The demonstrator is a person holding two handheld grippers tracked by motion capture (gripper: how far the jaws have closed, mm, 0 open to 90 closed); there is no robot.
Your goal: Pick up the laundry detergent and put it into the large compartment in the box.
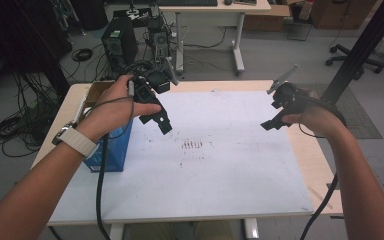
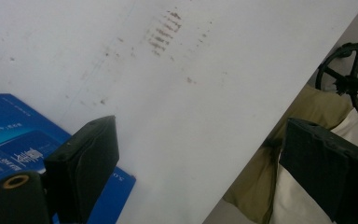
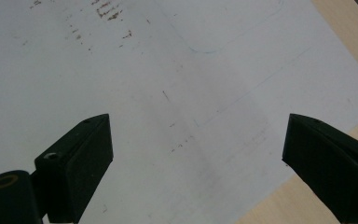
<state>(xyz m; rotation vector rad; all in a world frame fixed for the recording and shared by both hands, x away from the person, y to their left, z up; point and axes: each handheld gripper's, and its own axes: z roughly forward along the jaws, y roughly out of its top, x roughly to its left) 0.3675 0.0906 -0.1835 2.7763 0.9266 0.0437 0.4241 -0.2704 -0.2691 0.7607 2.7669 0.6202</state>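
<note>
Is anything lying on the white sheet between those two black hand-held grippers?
No object. In the high view, the white sheet between the left hand-held gripper and right hand-held gripper carries only a patch of brownish smudge marks.

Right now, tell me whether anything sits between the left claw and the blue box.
Nothing visible does. The left claw hangs open above the white mat, just right of the blue box at the table's left edge. Only bare mat lies between them.
</note>
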